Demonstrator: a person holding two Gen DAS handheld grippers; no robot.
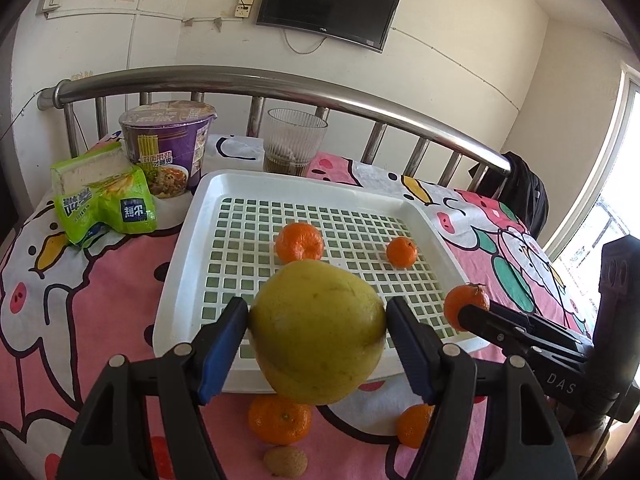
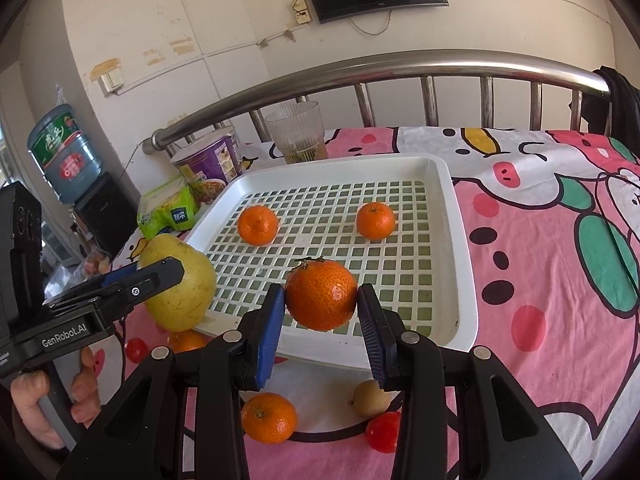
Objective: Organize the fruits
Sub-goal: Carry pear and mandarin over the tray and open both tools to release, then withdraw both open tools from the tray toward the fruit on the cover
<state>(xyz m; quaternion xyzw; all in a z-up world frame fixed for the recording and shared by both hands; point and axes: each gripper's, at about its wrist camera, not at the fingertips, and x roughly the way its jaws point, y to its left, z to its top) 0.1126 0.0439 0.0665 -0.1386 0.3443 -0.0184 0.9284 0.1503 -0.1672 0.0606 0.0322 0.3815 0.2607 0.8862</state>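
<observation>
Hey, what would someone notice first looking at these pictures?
Probably the big yellow pomelo clamped in the left tool, held over the near edge of the white slotted tray. Beside it, the right tool grips an orange above the same tray, where two smaller oranges already sit.

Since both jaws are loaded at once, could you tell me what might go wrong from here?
The large yellow fruit is clamped only at its sides by the left gripper, so it could slip. It and the right gripper's orange approach the white tray's near edge together and may collide.
</observation>
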